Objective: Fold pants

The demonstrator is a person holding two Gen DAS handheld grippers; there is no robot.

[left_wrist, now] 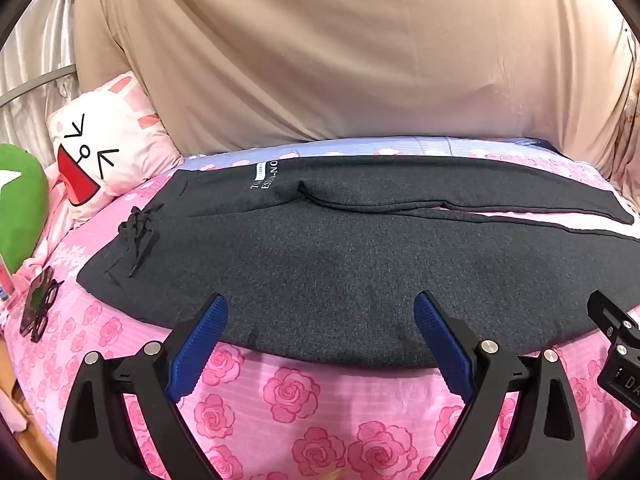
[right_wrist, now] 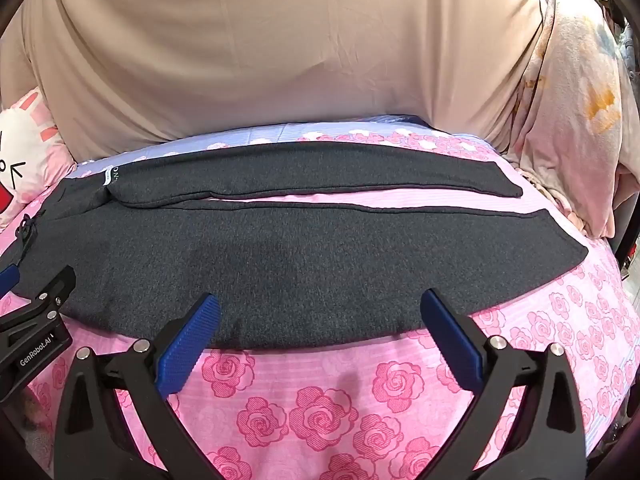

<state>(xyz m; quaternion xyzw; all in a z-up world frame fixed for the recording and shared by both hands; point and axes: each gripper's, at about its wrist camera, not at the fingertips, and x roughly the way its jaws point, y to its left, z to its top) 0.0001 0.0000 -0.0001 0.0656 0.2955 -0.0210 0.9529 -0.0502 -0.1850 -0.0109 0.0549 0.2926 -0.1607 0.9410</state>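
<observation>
Pants: pants [left_wrist: 320, 272] lie flat on the pink rose bedsheet [left_wrist: 292, 392], dark grey and not yet folded, as far as you can judge.
Long axis: it runs side to side across both of your views, with the waist and its drawstring [left_wrist: 138, 236] at the left end and the leg cuffs [right_wrist: 560, 236] at the right end.
Legs: the near leg is the broad one next to you; the far leg [right_wrist: 320, 180] lies beyond it, with a thin strip of bedsheet showing between them toward the cuffs.
Near edge: the long hem of the near leg sits just ahead of both pairs of fingertips, running crosswise to the way your tongs point.
Left tongs: the left tongs [left_wrist: 320, 320] are spread wide and hold nothing; they hover by the near edge, closer to the waist.
Right tongs: the right tongs [right_wrist: 320, 320] are also spread wide and empty, by the same edge but closer to the cuffs.
Nearer hand: your left is nearer the waist and your right nearer the cuffs, so you probably want to take the near edge with both.
Beyond the pants: a cartoon pillow [left_wrist: 108, 148] sits past the waist end.
</observation>
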